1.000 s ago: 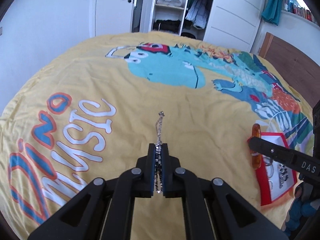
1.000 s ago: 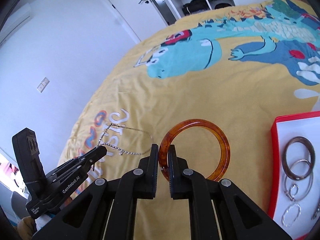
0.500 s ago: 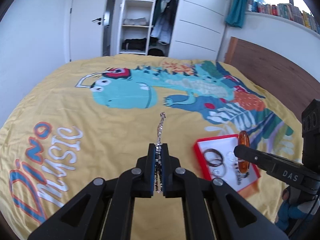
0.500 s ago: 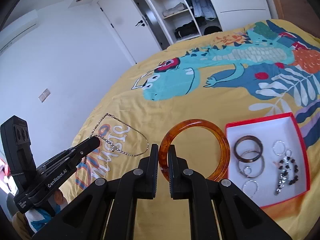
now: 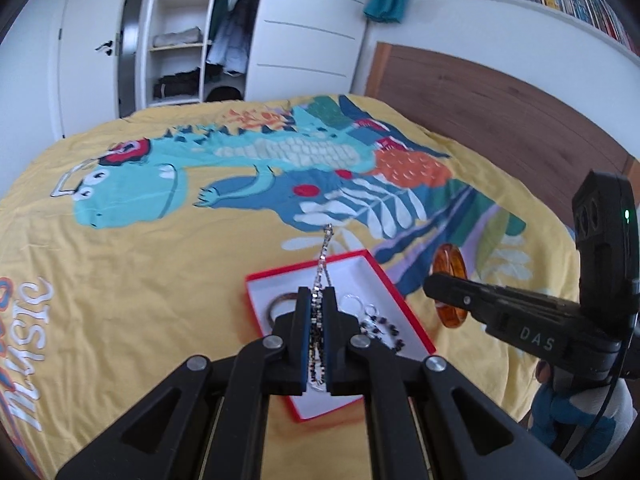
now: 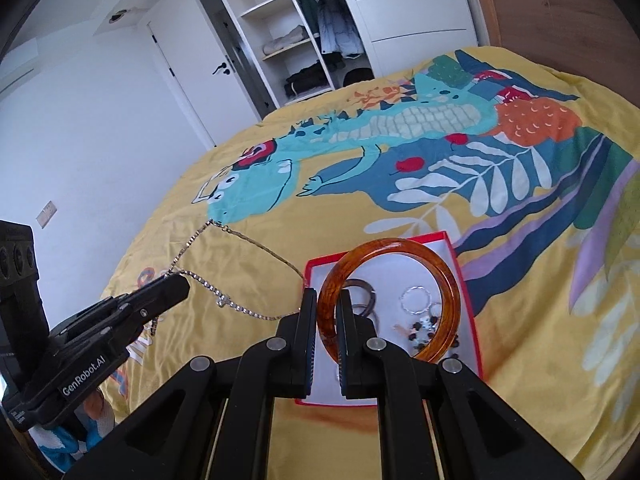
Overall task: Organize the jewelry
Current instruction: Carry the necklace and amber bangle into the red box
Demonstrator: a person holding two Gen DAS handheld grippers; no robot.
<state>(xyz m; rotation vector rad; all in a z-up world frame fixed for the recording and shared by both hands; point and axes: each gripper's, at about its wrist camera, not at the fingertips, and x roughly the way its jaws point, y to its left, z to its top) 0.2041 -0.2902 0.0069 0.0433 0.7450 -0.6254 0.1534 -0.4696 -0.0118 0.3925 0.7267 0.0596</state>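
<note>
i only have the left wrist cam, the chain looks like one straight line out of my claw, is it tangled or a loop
Observer: A loop. In the right wrist view the chain leaves the left claw as two separate strands that spread wide apart, with no knot visible.

Operator: ok and the bangle, i only see it edge on

Observer: The right wrist view shows the amber bangle face-on as a whole, unbroken ring. The right claw is shut on its near left rim. From that camera it overlaps the red box, but I can't tell whether it is truly above it.
</note>
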